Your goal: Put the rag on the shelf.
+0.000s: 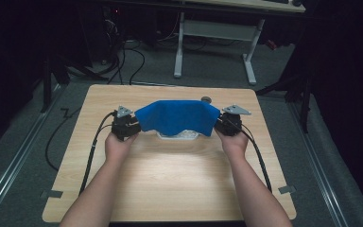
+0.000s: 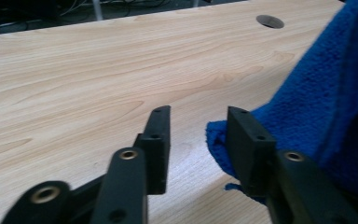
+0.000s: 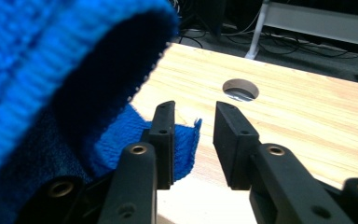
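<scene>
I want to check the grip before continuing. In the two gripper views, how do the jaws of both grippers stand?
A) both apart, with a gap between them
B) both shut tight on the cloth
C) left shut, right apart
A: the left gripper and the right gripper each show bare table between their jaws, with the blue cloth beside one jaw, not clamped.

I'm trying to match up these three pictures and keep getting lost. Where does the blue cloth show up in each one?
High view: the blue cloth is at mid-table, stretched between the two grippers, over a white object.
Left gripper view: it fills the right side, a corner beside the right-hand jaw.
Right gripper view: it fills the upper left, an edge hanging between the jaws.
Shared landmark: the round hole in the tabletop.
</scene>
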A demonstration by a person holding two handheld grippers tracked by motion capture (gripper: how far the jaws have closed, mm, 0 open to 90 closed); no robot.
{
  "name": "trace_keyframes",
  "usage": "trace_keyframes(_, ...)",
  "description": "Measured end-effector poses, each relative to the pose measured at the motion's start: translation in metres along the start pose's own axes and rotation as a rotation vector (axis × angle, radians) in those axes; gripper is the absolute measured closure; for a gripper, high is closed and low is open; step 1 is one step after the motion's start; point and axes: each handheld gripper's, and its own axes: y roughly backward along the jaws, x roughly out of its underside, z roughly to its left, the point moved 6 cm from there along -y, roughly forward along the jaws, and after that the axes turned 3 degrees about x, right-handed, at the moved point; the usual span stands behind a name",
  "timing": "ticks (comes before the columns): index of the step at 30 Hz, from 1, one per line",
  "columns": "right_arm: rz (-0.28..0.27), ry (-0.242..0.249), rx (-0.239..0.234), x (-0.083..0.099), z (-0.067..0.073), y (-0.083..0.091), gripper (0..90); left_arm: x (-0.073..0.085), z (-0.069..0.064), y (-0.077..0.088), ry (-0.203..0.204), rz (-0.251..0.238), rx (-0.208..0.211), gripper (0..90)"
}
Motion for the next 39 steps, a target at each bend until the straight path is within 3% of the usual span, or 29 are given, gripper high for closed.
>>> trace_keyframes(3,-0.016,-0.011,0.009,-0.001,-0.004,0.005,68.2,-0.001,0.0,0.003,-0.002,-0.014,-0.009,54.6)
trace_keyframes(10,0.001,-0.008,0.02,0.006,-0.01,0.01,66.1,0.003,0.005,0.012,0.01,-0.021,-0.044,48.5)
trace_keyframes(14,-0.003,-0.002,0.026,0.004,-0.01,0.014,64.1,0.004,0.006,0.016,-0.005,-0.012,-0.064,44.3)
trace_keyframes(30,-0.031,0.026,0.045,0.0,-0.016,0.034,60.9,0.014,0.004,0.034,-0.024,-0.002,-0.071,47.3)
trace_keyframes(37,-0.019,0.03,0.052,0.008,-0.018,0.045,59.2,0.023,0.002,0.043,-0.006,0.006,-0.068,47.6)
trace_keyframes(39,-0.041,0.033,0.043,0.009,-0.016,0.049,59.2,0.027,0.001,0.045,-0.007,0.011,-0.064,47.6)
